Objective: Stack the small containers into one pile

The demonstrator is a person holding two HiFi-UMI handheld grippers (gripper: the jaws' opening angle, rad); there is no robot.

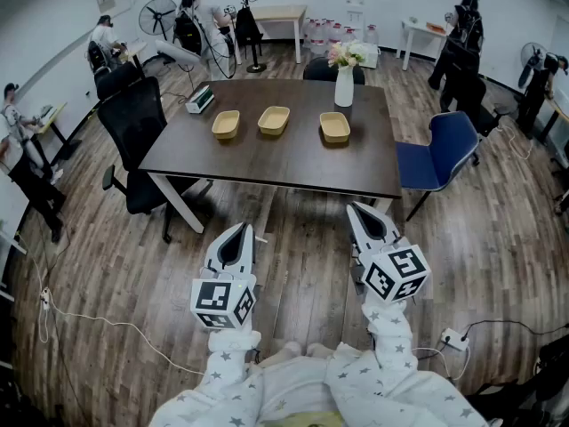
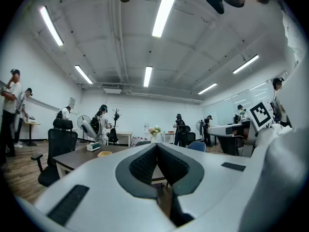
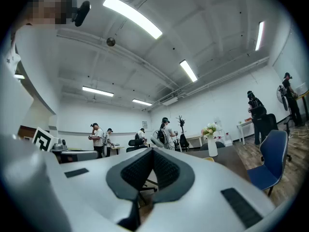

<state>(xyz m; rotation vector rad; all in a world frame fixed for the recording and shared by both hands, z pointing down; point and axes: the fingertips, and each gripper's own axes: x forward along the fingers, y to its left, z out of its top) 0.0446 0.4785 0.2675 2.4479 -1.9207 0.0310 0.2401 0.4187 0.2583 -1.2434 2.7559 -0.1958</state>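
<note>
Head view, three containers [image 1: 226, 124] [image 1: 274, 119] [image 1: 335, 126], one vase [image 1: 344, 87], one table [image 1: 267, 157]

Tabletop [image 1: 267, 163] looks like dark brown wood-grain laminate, matt, barely any shine. The small containers [image 1: 274, 119] are some tan matt stuff, plastic or moulded pulp, honestly can't tell. The white vase [image 1: 344, 89] looks smooth with a bit of gloss, ceramic maybe. Floor [image 1: 498, 238] is wood-look plank with a soft sheen. The left gripper [image 1: 238, 229] and right gripper [image 1: 357, 210] have smooth white plastic shells. The fingers [image 2: 144, 166] are lined with dark, finely knobbled pads, kinda rubbery. Sleeves [image 1: 391, 350] are soft cloth with a star print. Blue chair [image 1: 449, 145] looks fabric-covered and matt.
</note>
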